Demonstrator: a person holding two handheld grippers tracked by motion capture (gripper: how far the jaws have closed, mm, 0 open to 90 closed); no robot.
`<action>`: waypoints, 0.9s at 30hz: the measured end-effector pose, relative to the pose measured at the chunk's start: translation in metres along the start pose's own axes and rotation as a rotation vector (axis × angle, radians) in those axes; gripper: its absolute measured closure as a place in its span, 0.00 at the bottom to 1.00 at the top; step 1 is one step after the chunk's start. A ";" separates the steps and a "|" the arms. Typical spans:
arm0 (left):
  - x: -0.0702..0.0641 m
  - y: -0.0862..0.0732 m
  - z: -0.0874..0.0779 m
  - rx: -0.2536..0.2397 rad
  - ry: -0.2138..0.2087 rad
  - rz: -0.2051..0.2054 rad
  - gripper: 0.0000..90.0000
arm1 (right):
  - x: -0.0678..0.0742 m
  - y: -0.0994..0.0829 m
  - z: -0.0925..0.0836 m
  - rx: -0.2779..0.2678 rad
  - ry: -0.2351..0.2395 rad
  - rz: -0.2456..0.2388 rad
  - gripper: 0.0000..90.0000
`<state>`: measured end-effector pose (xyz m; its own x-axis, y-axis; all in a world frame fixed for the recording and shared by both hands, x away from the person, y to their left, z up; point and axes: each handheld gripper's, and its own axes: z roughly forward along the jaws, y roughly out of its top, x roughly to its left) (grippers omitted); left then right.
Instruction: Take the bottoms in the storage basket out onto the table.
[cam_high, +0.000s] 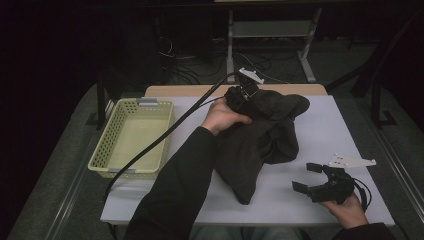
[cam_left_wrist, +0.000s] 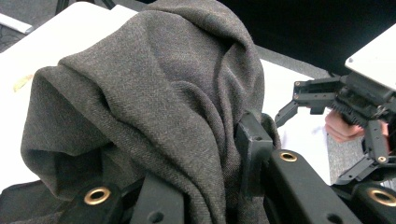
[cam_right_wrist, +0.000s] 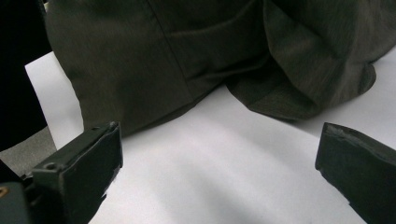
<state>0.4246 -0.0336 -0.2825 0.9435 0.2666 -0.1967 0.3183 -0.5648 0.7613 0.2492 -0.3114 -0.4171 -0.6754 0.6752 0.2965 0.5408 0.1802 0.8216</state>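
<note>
A dark grey garment (cam_high: 265, 135) lies crumpled across the middle of the white table (cam_high: 330, 130). My left gripper (cam_high: 241, 95) is at the garment's far end and is shut on a fold of it. In the left gripper view the cloth (cam_left_wrist: 154, 93) drapes over and between the jaws and hides their tips. My right gripper (cam_high: 305, 176) hovers low over the table's front right, open and empty, a short way right of the garment. In the right gripper view bare table shows between the wide-apart jaws, with the garment's hem (cam_right_wrist: 187, 46) beyond them.
A pale yellow perforated basket (cam_high: 107, 145) stands at the left side of the table and holds nothing. The left gripper's cable (cam_high: 165, 135) runs across the basket's right rim. Table legs and cables stand on the dark floor behind the table.
</note>
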 end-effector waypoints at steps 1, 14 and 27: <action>0.000 -0.002 0.002 -0.005 -0.004 0.002 0.81 | 0.000 0.000 0.000 0.001 -0.001 0.000 0.00; 0.001 -0.019 0.029 0.014 -0.005 0.019 0.79 | 0.001 0.000 0.000 0.003 0.001 -0.002 0.00; 0.000 -0.029 0.050 0.048 -0.024 0.025 0.76 | 0.000 0.000 0.000 0.002 0.001 -0.003 0.00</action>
<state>0.4199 -0.0563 -0.3350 0.9531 0.2335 -0.1928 0.2978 -0.6080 0.7359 0.2487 -0.3116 -0.4170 -0.6775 0.6741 0.2943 0.5395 0.1835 0.8217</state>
